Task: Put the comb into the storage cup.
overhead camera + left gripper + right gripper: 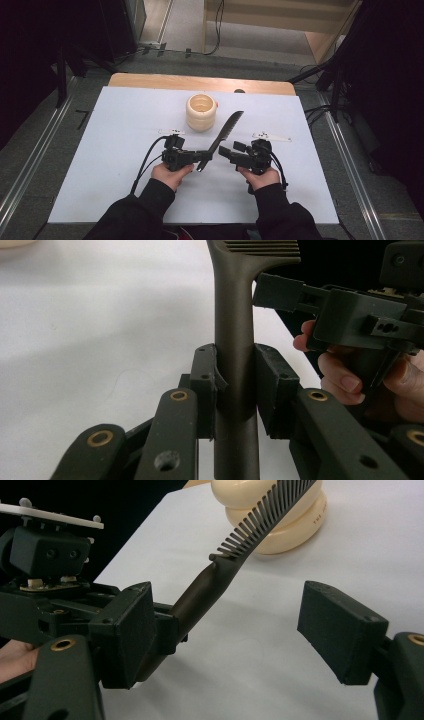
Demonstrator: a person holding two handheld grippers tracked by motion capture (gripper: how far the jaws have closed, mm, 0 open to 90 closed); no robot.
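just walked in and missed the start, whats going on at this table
A person is working at a white table with a claw in each hand. The left claw is shut on the handle of a dark comb, which slants up toward a cream ribbed cup standing at the far middle of the table. The right claw is open, close beside the comb's handle but not gripping it. The comb's toothed end is raised off the table near the cup.

Left claw (201,159) clamped — right claw (226,151) agape
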